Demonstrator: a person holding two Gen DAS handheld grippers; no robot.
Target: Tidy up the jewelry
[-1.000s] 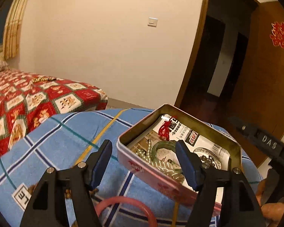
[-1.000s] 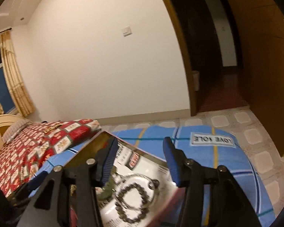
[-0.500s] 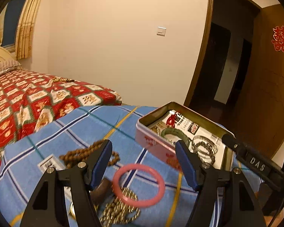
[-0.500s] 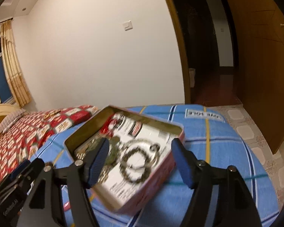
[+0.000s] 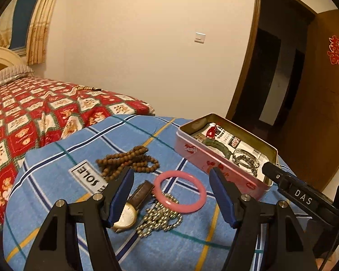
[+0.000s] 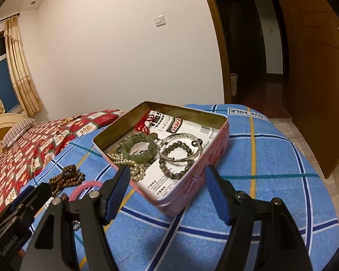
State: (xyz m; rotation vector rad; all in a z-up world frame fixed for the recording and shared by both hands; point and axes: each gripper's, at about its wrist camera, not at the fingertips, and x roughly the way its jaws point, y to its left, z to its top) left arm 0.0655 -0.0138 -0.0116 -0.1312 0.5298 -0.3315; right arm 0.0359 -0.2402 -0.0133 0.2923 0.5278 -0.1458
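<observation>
— Jewelry lies in two places, yes? What sits loose on the blue checked cloth (image 5: 56, 180)?

— Wooden prayer beads (image 5: 126, 161) in a heap, a pink bangle (image 5: 180, 191) flat on the cloth, a wristwatch (image 5: 130, 210) with a brown strap, and a pale metal ball chain (image 5: 158, 216) touching the bangle's near edge and lying just beside the watch.

— And the pink tin (image 6: 205, 158)?

— It stands open on the same surface, to the right of the loose pieces, lined with printed paper. Inside it: a green bangle (image 6: 139, 150), a string of pearls (image 6: 126, 162) beside it, a silver bangle (image 6: 180, 146) overlapping a grey bead bracelet (image 6: 174, 160), and a red knotted cord (image 6: 144, 124) toward the far wall.

— The left gripper (image 5: 171, 195)?

— Jaws spread wide, holding nothing, with the bangle, watch and chain showing between its fingers.

— The right gripper (image 6: 167, 192)?

— Also spread and empty, poised at the tin's near corner, apart from it.

— Anything behind?

— A bed with a red patterned quilt (image 5: 22, 117), next to the surface.
</observation>
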